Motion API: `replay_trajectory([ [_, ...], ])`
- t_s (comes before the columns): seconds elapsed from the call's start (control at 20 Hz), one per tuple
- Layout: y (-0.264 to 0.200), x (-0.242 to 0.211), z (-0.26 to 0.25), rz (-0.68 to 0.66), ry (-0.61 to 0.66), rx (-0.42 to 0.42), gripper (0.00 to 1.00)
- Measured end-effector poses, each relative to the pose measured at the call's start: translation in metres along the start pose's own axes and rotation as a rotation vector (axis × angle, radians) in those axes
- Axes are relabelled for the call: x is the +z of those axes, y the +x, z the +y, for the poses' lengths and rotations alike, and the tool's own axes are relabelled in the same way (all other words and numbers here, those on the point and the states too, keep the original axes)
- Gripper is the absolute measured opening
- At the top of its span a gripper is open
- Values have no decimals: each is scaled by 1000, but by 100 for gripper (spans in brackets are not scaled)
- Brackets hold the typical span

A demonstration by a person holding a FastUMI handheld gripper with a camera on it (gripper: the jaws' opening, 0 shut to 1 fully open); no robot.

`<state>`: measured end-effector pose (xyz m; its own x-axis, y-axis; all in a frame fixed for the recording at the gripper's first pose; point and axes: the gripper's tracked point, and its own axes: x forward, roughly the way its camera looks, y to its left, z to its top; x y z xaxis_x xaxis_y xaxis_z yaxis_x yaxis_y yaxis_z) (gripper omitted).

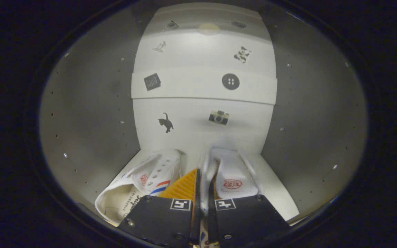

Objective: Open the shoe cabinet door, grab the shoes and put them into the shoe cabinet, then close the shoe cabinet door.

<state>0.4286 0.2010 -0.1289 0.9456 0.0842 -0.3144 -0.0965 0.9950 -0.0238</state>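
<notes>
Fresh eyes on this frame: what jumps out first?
Two white canvas shoes on the cabinet floor: the right shoe has its side wall pinched between the black gripper fingers, and the left shoe lies tipped beside them. Beyond, small stickers dot the white back panel, among them a black cat sticker and a camera sticker.

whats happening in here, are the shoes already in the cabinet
A hand-held gripper is reaching into the white shoe cabinet. Its fingers are nearly closed on the side wall of the right white shoe, which sits on the cabinet floor. The left white shoe already lies beside it, tipped on its side. Small stickers dot the back panel. The second shoe looks about to be let go.
</notes>
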Motion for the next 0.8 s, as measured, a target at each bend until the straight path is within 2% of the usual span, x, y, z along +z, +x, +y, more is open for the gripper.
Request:
replay_trajectory([
  [0.25, 14, -13, 0, 84, 52, -18, 12],
  [0.55, 13, -15, 0, 109, 63, -49, 13],
  [0.8, 1, -13, -4, 94, 89, -47, 23],
])
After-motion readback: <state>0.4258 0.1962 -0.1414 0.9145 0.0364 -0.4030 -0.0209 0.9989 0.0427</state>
